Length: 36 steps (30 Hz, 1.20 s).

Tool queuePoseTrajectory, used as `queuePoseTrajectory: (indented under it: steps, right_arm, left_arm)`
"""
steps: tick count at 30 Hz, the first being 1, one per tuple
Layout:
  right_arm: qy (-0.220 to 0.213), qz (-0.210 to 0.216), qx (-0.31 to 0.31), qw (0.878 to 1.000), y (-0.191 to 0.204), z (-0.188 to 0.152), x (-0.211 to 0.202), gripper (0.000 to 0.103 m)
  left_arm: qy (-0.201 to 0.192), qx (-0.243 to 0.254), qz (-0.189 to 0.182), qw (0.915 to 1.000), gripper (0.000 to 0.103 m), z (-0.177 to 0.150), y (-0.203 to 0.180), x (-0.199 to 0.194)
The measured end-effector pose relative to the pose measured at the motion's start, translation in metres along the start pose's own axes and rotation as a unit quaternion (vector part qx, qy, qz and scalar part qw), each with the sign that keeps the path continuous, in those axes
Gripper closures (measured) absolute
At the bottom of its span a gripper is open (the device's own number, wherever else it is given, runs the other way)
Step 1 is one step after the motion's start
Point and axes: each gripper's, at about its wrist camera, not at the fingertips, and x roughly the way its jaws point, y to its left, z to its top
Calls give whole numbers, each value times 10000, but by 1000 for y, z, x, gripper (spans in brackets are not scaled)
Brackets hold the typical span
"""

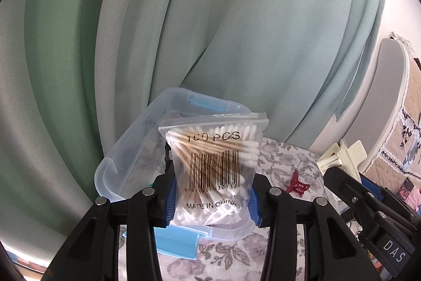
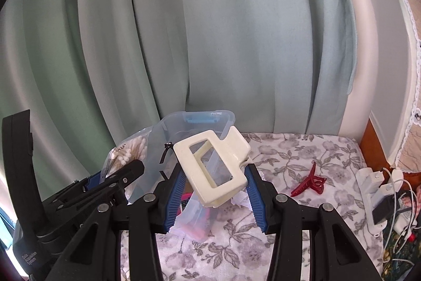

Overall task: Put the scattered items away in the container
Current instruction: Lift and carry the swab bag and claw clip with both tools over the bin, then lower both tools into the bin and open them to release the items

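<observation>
My left gripper (image 1: 210, 191) is shut on a clear bag of cotton swabs (image 1: 214, 165) and holds it upright over the near side of the clear plastic container (image 1: 126, 157). The bag also shows in the right wrist view (image 2: 129, 152). My right gripper (image 2: 213, 188) is shut on a cream hair claw clip (image 2: 213, 165), held in front of the container (image 2: 208, 123). The clip shows at the right of the left wrist view (image 1: 342, 157). A dark red hair claw clip (image 2: 310, 183) lies on the floral cloth to the right; it also shows in the left wrist view (image 1: 297, 182).
The floral cloth (image 2: 302, 149) covers the surface. A green curtain (image 2: 210, 30) hangs behind. A blue container latch (image 1: 176, 241) lies near my left gripper. Chargers and cables (image 2: 381, 194) sit at the right edge, beside a white padded panel (image 2: 386, 57).
</observation>
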Motion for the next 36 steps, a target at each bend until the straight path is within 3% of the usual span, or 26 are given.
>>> queuePoseTrajectory:
  steps: [18, 36]
  right_arm:
    - [527, 302, -444, 9972, 45, -5, 59, 54]
    - [942, 456, -547, 9930, 55, -14, 108, 54]
  left_arm:
    - [70, -368, 210, 9991, 58, 1, 45, 23]
    - [193, -550, 359, 9977, 58, -2, 69, 42]
